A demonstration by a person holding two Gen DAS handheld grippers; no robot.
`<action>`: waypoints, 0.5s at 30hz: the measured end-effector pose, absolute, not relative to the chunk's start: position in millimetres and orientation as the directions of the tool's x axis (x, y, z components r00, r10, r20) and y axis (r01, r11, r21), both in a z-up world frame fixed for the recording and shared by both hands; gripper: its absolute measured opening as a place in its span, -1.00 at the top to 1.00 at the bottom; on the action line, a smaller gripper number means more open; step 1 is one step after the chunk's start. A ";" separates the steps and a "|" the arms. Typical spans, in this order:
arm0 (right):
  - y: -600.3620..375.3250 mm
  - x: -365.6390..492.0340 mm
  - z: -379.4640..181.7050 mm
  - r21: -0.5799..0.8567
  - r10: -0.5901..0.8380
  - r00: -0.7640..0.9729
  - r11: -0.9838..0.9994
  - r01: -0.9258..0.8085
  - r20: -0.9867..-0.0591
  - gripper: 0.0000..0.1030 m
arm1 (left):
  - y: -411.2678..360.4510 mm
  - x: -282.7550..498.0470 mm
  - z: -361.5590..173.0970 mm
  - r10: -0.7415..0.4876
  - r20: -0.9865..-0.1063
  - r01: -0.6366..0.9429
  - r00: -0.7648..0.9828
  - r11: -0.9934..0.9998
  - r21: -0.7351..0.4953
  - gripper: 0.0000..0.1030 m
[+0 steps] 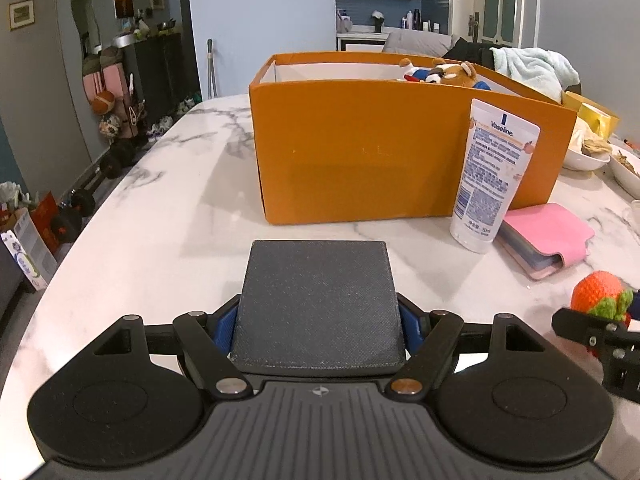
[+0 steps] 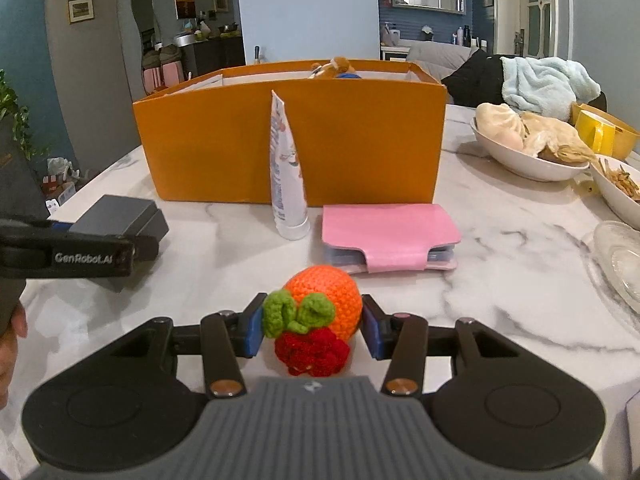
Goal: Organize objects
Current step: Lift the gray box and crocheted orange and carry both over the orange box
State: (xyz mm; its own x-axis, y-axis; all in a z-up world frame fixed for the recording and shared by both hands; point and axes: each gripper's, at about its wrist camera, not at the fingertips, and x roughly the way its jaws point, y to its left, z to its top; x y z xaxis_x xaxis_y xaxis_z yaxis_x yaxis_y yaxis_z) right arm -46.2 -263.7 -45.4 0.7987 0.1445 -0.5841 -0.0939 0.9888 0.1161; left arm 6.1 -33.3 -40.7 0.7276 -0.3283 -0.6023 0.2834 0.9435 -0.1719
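My left gripper [image 1: 318,326] is shut on a dark grey square box [image 1: 318,300], held just above the marble table; the box also shows at the left of the right wrist view [image 2: 120,220]. My right gripper [image 2: 312,326] is shut on a crocheted orange fruit toy [image 2: 320,308] with green leaves and a red part, also seen at the right edge of the left wrist view [image 1: 598,294]. An open orange box [image 1: 400,148] stands ahead with a plush toy [image 1: 448,72] inside. A white Vaseline tube [image 1: 488,176] stands upright against it, next to a pink wallet [image 1: 548,236].
White bowls of food [image 2: 528,148] and a yellow cup [image 2: 600,132] stand at the right, with a glass dish [image 2: 620,260] near the right edge. A light blue cloth [image 2: 548,80] lies behind. The table's left edge [image 1: 100,208] drops to the floor.
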 end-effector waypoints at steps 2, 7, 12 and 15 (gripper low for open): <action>-266.2 -45.7 -42.0 0.112 0.142 0.800 0.989 -0.094 -0.583 0.02 | -31.1 3.8 -39.9 -0.330 -0.603 0.283 0.726 0.943 -0.176 -0.71; -270.6 -48.5 -31.4 0.111 0.143 0.811 0.989 -0.096 -0.567 0.02 | -25.0 -1.8 -31.0 -0.343 -0.586 0.288 0.735 0.939 -0.189 -0.71; -272.4 -55.6 -17.1 0.126 0.150 0.828 0.987 -0.096 -0.541 0.02 | -21.6 -2.4 -14.6 -0.362 -0.550 0.306 0.753 0.932 -0.195 -0.71; -274.4 -57.1 -7.4 0.138 0.164 0.834 0.985 -0.106 -0.527 0.02 | -20.7 -0.4 -4.5 -0.371 -0.528 0.317 0.764 0.928 -0.194 -0.71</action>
State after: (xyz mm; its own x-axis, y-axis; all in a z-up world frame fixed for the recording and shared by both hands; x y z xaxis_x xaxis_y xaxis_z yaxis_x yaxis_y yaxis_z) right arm -57.1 -274.4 -7.4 0.8341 0.1639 -0.5267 -0.1063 0.9847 0.1381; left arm -0.4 -20.7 -4.5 0.7641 -0.3712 -0.5276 0.3167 0.9284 -0.1944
